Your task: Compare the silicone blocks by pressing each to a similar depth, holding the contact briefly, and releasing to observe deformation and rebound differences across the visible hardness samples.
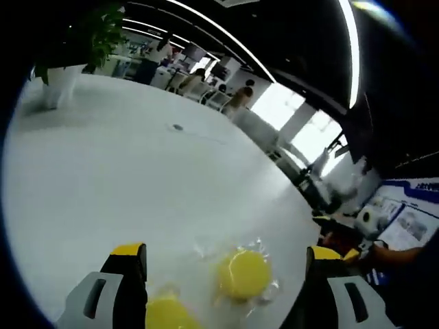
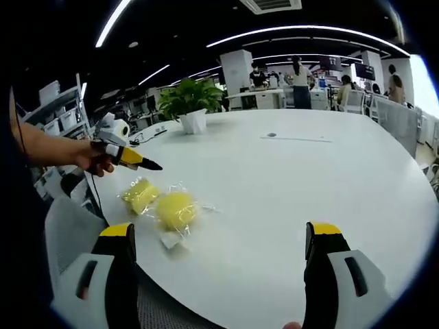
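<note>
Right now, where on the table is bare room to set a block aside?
The white table is bare from the two bagged yellow blocks across to the far edge, past the potted plant. It is crowded at the near corner, where the left gripper hovers beside the blocks.

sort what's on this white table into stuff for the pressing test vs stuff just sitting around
For the job:
- round yellow silicone block in clear wrap
- second yellow silicone block beside it
- left gripper
- right gripper

Just lying about:
- potted green plant in white pot
- small dark round spot on the white table
</note>
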Motion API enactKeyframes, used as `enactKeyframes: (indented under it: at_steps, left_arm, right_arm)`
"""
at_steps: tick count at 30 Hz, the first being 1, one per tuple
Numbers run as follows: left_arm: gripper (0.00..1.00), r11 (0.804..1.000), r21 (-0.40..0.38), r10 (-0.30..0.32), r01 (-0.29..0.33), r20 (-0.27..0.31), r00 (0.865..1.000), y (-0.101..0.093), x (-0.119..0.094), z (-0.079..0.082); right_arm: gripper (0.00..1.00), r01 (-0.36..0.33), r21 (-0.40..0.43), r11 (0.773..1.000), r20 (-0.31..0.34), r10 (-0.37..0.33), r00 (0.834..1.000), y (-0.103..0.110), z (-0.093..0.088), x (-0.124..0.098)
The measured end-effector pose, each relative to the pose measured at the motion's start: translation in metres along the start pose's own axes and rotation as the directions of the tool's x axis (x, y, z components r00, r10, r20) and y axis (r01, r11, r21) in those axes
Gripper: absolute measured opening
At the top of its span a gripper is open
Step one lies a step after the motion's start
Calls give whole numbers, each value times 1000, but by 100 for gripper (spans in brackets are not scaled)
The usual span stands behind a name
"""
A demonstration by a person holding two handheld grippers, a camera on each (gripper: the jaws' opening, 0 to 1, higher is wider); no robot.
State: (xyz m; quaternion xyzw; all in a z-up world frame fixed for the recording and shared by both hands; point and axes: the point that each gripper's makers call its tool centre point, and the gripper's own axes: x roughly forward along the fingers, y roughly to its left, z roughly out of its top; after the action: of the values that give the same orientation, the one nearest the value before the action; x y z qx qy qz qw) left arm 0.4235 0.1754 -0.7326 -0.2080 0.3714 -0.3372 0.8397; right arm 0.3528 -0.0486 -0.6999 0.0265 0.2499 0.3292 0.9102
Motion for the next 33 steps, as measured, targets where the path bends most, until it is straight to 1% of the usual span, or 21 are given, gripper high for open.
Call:
enactKeyframes:
  at_steps: [1,3,4,5,6,7,8,11,14,16,17,18,19,20,21,22,24,27,29,31,33]
  left_arm:
    - [91,1000,-28,5,-5,-17,1000,2,3,-3]
    - [88,998,-63,10,-11,-19,1000,8,9,-1]
    - [87,994,-105,22,-23,-10,1000,11,13,1]
    - [85,991,-133,17,-18,-6,1000,11,14,1]
    - [83,983,-183,-3,-1,-23,1000,9,18,-2]
    - [82,980,-197,-14,6,-38,999,8,19,-5]
    - [80,980,-200,-13,2,-55,998,8,21,-9]
    - [78,984,-177,5,-19,-80,997,11,26,-15]
    - [75,975,-222,-31,8,-103,994,8,31,-19]
    - [70,974,-226,-33,7,-110,993,7,33,-20]
    - [65,970,-242,-42,15,-106,993,5,34,-19]
    - [62,957,-288,-57,25,-104,993,3,36,-18]
    - [59,950,-311,-64,30,-101,993,3,37,-18]
    - [56,936,-351,-66,22,-114,991,2,39,-21]
    - [54,933,-360,-67,19,-119,991,3,39,-21]
    - [53,925,-379,-49,-2,-125,991,6,41,-22]
    - [52,935,-355,-32,-10,-112,993,7,44,-18]
    - [50,934,-357,-33,-17,-134,991,8,48,-23]
    - [44,929,-370,-37,-23,-153,987,8,49,-28]
    - [40,927,-374,-47,-15,-155,987,5,49,-29]
    - [33,926,-377,-52,-14,-162,985,4,50,-31]
  right_arm:
    - [97,-1,-2,1000,-2,1,1000,0,0,1]
    - [97,-7,-4,1000,-4,7,1000,1,-1,2]
    - [97,-7,-4,1000,-3,7,1000,1,0,3]
    - [97,-8,-2,1000,-4,8,1000,1,0,3]
    - [97,-10,-1,1000,-5,10,1000,2,-1,3]
    - [97,-11,-2,1000,-6,11,1000,2,0,4]
    - [97,-11,-4,1000,-5,11,1000,2,0,4]
    - [97,-14,-6,1000,-3,14,1000,1,2,3]
    - [97,-12,-22,1000,-17,11,1000,-1,0,1]
    - [97,-10,-26,1000,-25,9,1000,-2,-2,0]
    - [97,-9,-19,1000,-25,8,1000,-2,-3,0]
    - [97,-5,-13,1000,-23,4,1000,-3,-4,-1]
    - [97,-2,-10,1000,-23,1,1000,-3,-4,-2]
    - [97,1,-8,1000,-24,-1,1000,-3,-5,-2]
    - [97,2,-9,1000,-25,-3,1000,-3,-5,-2]
    - [97,2,-12,1000,-28,-2,1000,-2,-6,-3]
    - [97,-1,-23,1000,-37,0,999,2,-9,-3]
    - [97,-1,-18,1000,-39,0,999,2,-11,-4]
    - [97,3,-16,1000,-38,-4,999,0,-11,-4]
    - [97,10,-15,1000,-33,-11,999,-1,-10,-5]
    - [97,14,-4,1000,-25,-14,1000,-3,-11,-6]
